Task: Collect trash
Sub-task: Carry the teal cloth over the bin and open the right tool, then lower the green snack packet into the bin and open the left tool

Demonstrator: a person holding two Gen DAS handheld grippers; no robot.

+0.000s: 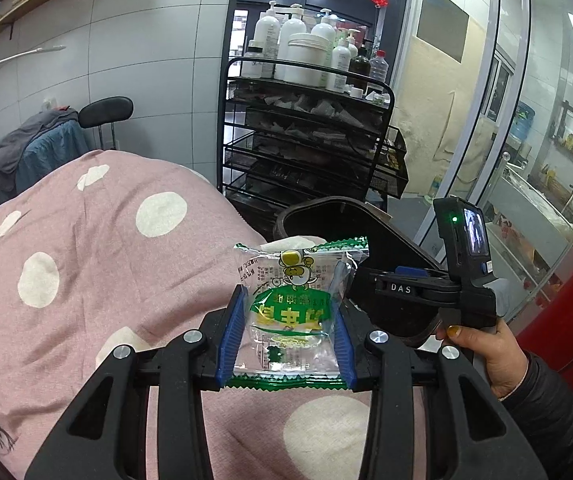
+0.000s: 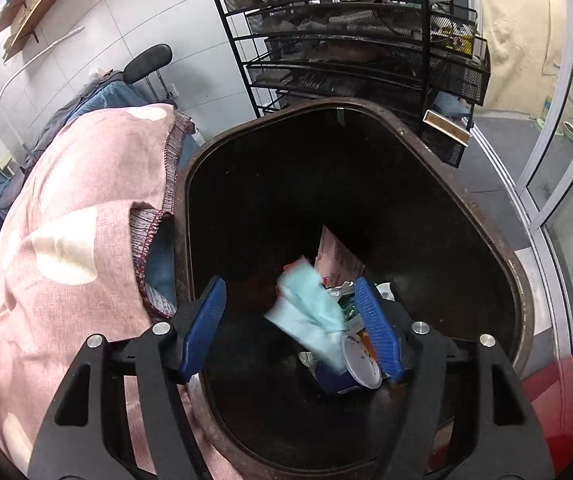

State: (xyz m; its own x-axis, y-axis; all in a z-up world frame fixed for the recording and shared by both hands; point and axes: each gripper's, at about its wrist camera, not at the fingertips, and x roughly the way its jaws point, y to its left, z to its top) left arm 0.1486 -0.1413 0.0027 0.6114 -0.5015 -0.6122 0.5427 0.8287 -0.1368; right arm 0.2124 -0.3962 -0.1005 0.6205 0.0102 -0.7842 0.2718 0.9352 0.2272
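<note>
Left wrist view: one snack wrapper [image 1: 294, 312], clear plastic with green printing, in the lower centre of the frame.
Left gripper [image 1: 286, 332]: jaws clamped on the wrapper, one blue pad pressing each side edge; the wrapper's top stands up past the fingertips.
Under the wrapper: a pink blanket with white dots [image 1: 86, 260] filling the left and bottom of the frame.
Bin in left view: one dark trash bin [image 1: 326, 210], its rim showing just behind the wrapper, right of centre.
Right side of left view: the right gripper's body held by a hand [image 1: 486, 344], over the bin.
Upper centre: one black wire rack [image 1: 306, 136] with several white pump bottles [image 1: 298, 40] on top.
Right wrist view: the bin's open mouth fills the centre of the frame.
Right gripper [image 2: 290, 320]: jaws wide apart, holding nothing, both blue pads above the bin opening.
Bin contents: a light blue tissue [image 2: 310, 312], blurred, between the pads; a pink paper packet [image 2: 336, 258]; a blue cup with a white base [image 2: 356, 368]; smaller scraps too jumbled to count.
Left of bin: the blanket's edge touches the rim.
</note>
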